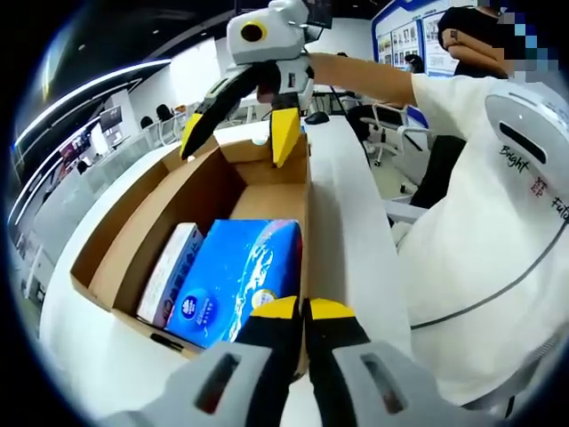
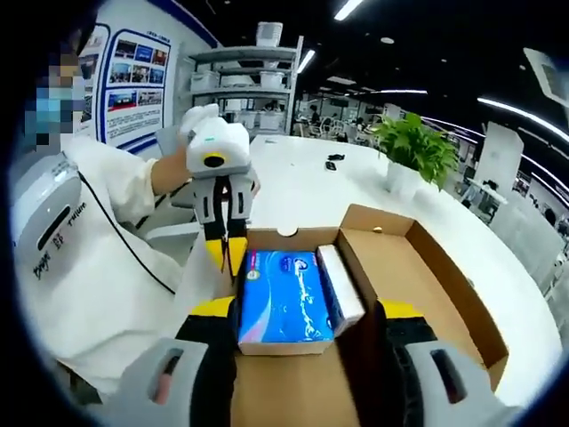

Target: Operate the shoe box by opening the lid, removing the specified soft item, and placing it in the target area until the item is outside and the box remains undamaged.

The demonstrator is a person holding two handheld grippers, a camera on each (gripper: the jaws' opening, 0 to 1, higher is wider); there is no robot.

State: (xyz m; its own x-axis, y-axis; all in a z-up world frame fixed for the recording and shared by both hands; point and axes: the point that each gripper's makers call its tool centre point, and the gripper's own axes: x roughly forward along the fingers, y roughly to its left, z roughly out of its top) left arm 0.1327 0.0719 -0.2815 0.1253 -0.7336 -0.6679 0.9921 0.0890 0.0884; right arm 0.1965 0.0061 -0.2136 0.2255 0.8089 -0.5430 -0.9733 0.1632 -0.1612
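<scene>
The shoe box lies open on the white worktop, near the edge where the person stands, with the lid no longer covering it. Inside, packed into one end, sit a blue soft pack and a narrower white pack touching its side; the other half of the box is bare cardboard.

The left tool has its jaws closed together at the box wall beside the blue pack — they seem pinched on the cardboard rim, though the contact itself is hard to read. The right tool is spread wide, its jaws straddling the end of the box that holds the packs, gripping nothing.

Likely trouble from here:
- If the left tool is clamped on the rim, any pull or twist could crease or tear the thin wall.
- The right tool's wide jaws could close on the box sides instead of the blue pack — crushing the cardboard.
- The two packs sit tight together, so lifting the blue one may drag the white pack along or snag it on the wall.
- A soft pack gripped at one edge may sag and slip free before it reaches the target area.
</scene>
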